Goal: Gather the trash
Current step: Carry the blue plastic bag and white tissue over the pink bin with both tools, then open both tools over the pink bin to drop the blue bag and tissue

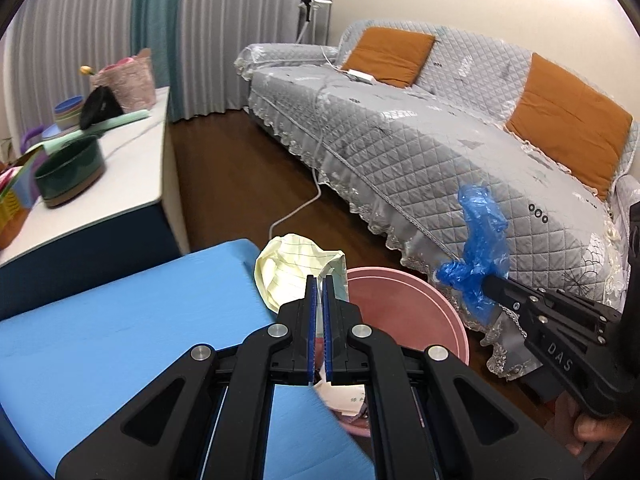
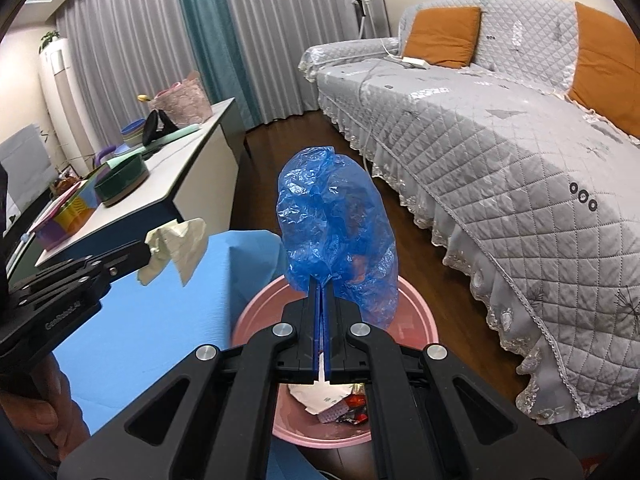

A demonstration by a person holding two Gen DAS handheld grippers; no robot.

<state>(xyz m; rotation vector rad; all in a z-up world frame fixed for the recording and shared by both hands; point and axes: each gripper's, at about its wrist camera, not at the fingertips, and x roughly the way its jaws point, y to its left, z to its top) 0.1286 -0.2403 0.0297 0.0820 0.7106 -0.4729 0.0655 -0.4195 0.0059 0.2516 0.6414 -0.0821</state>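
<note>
We see the left gripper (image 1: 319,280) with jaws pinched on a crumpled yellow paper (image 1: 298,270), and the right gripper (image 2: 321,286) with jaws clamped on a blue plastic bag (image 2: 336,236); both hang over the pink bin (image 2: 416,312) beside the blue surface (image 1: 120,320).

Lined pale-yellow crumpled paper (image 1: 296,268); translucent blue plastic bag (image 2: 336,232); pink bin (image 2: 416,320); light-blue mat (image 1: 120,320); grey diamond-quilted sofa cover (image 1: 400,148) with orange cushions (image 1: 390,56); black grippers with blue pads (image 1: 326,320).
</note>
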